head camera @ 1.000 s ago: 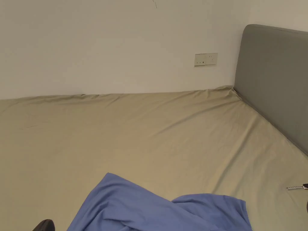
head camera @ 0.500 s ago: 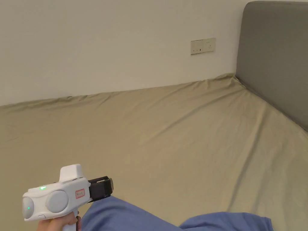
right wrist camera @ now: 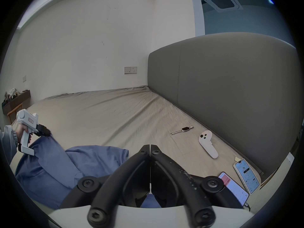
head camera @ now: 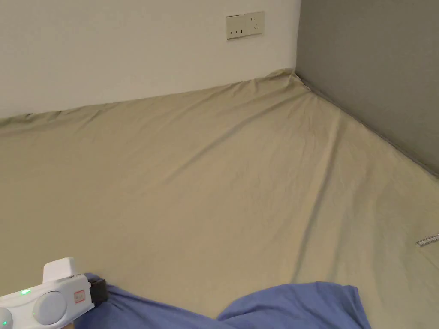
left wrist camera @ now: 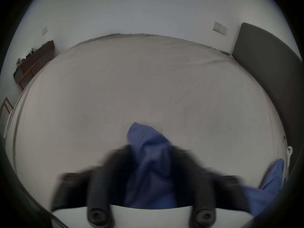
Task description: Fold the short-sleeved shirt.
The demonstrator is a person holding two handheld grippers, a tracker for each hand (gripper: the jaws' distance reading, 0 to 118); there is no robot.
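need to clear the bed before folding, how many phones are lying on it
2, both seen in the right gripper view near the headboard: one phone with a lit screen closer to the headboard, the other phone beside it, nearer the camera. More could be hidden under the blue shirt.

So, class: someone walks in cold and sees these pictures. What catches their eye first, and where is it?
The blue shirt stands out, crumpled at the near edge of the tan bed sheet, with one bunched part clamped in the left gripper. Next, the white controller, a watch and two phones lie on the sheet beside the grey headboard.
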